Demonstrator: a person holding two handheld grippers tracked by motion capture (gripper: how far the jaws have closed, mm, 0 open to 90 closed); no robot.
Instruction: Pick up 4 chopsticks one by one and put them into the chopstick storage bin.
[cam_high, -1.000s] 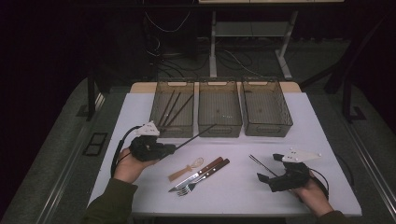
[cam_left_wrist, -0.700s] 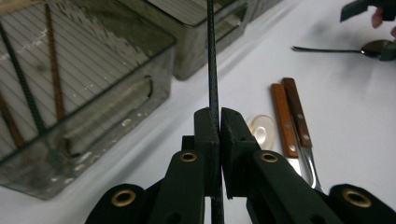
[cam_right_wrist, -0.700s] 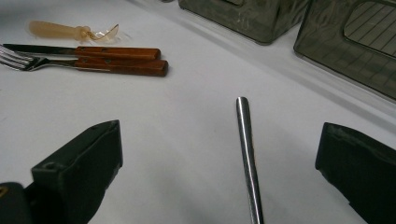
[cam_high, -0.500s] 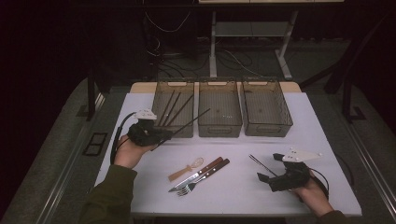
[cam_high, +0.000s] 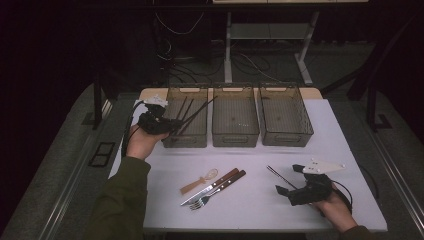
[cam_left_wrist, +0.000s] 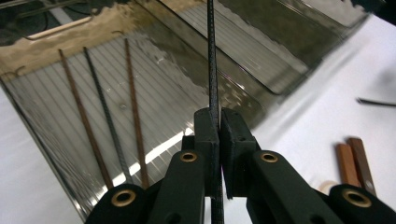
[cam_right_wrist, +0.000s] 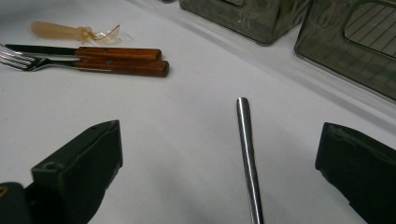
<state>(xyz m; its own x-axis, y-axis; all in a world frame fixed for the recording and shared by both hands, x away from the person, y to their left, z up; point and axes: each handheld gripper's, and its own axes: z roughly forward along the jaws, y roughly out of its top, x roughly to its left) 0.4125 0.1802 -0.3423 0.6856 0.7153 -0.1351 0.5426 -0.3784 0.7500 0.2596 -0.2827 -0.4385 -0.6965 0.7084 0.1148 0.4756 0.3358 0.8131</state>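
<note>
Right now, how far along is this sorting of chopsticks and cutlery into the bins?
Partly done. Three thin chopsticks already lie in the left smoky plastic bin. The left tool is clamped on a dark chopstick held over that bin. Left on the white table: a metal chopstick between the open right tool's jaws, a wooden-handled knife and fork, and a clear plastic spoon.
</note>
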